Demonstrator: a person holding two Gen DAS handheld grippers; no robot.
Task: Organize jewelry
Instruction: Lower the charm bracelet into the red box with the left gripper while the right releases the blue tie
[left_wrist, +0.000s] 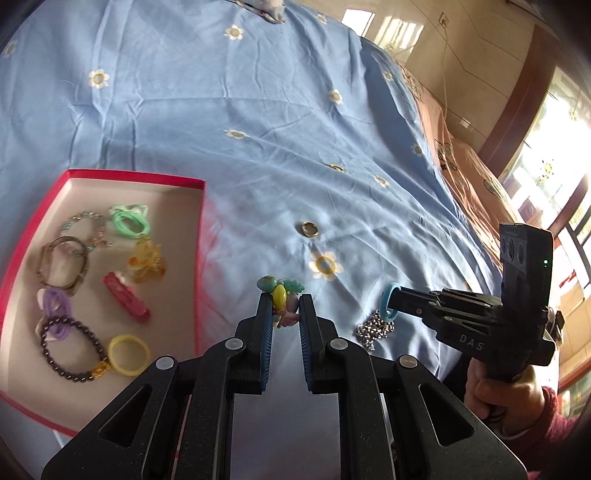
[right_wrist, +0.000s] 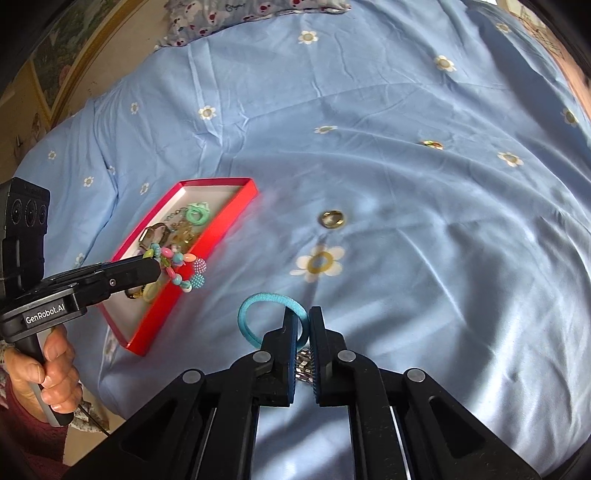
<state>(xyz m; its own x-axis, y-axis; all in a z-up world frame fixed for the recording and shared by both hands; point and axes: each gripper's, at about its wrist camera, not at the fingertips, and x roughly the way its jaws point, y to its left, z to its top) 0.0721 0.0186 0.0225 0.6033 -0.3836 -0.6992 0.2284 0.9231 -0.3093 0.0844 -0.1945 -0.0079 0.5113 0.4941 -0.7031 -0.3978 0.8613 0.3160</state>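
My left gripper (left_wrist: 283, 299) is shut on a colourful bead bracelet (left_wrist: 281, 291), held just right of the red jewelry box (left_wrist: 201, 229); the bracelet (right_wrist: 181, 267) hangs over the box's near rim (right_wrist: 229, 221) in the right wrist view. My right gripper (right_wrist: 303, 314) is shut on a blue hair tie (right_wrist: 258, 306), also seen in the left wrist view (left_wrist: 388, 306). A silver chain (left_wrist: 371, 330) lies under it on the bed. A gold ring (left_wrist: 309, 229) lies on the sheet (right_wrist: 332, 219).
The box holds several bracelets, hair ties and clips, such as a yellow ring (left_wrist: 128, 354) and a dark bead bracelet (left_wrist: 70, 350). The blue flowered bedsheet (left_wrist: 258, 110) covers the bed. A pillow (right_wrist: 258, 11) lies at the far edge.
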